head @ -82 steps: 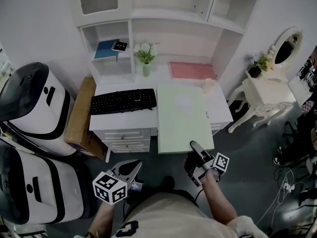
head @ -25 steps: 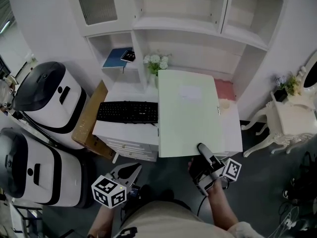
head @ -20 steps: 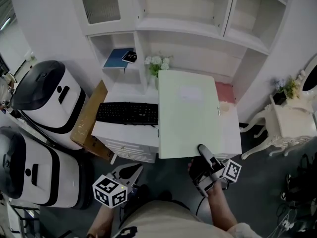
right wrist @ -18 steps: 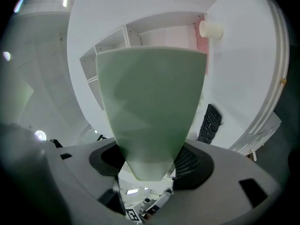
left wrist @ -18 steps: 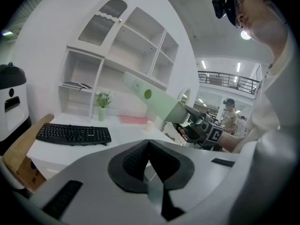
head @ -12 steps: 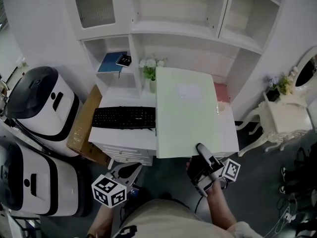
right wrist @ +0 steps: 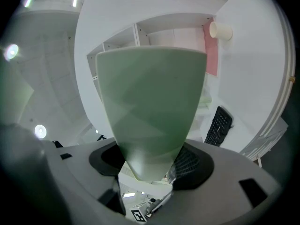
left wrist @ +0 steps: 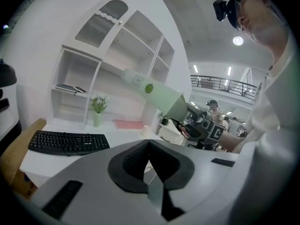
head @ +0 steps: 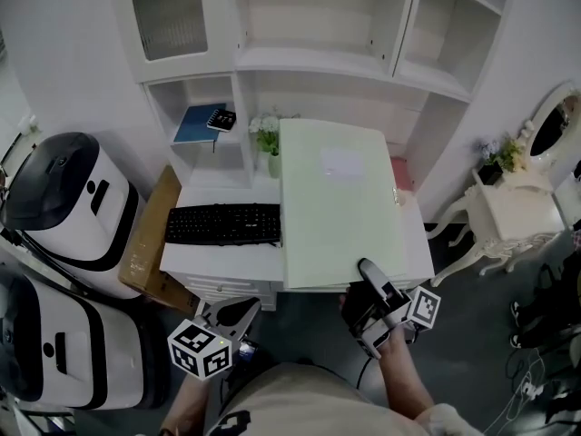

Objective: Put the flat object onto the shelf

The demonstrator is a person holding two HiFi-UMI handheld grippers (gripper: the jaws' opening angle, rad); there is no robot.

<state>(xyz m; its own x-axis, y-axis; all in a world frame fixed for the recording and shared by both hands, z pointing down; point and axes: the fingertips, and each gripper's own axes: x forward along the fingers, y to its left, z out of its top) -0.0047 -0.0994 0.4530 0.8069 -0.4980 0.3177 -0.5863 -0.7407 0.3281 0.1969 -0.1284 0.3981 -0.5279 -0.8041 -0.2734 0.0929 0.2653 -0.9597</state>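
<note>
The flat object is a large pale green folder [head: 340,207] with a faint white label near its far end. My right gripper [head: 363,272] is shut on its near edge and holds it lifted over the white desk [head: 227,260]. Its far edge reaches up in front of the white shelf unit [head: 313,62]. Seen from the right gripper, the folder [right wrist: 150,111] fills the middle and is pinched between the pads. My left gripper [head: 238,309] hangs low by the person's body, shut and holding nothing. The left gripper view shows the folder [left wrist: 154,90] raised at a slant.
A black keyboard [head: 222,223] lies on the desk's left half. A flower vase [head: 266,139], a blue book [head: 198,123] in the left cubby and a pink mat [head: 399,173] sit behind. Two white-and-black appliances [head: 59,207] and a cardboard box [head: 150,239] stand left; a small white table [head: 504,216] stands right.
The folder has risen and swung a little to the left, its far edge now higher against the shelf unit. The right gripper keeps its hold. The left gripper has hardly moved.
</note>
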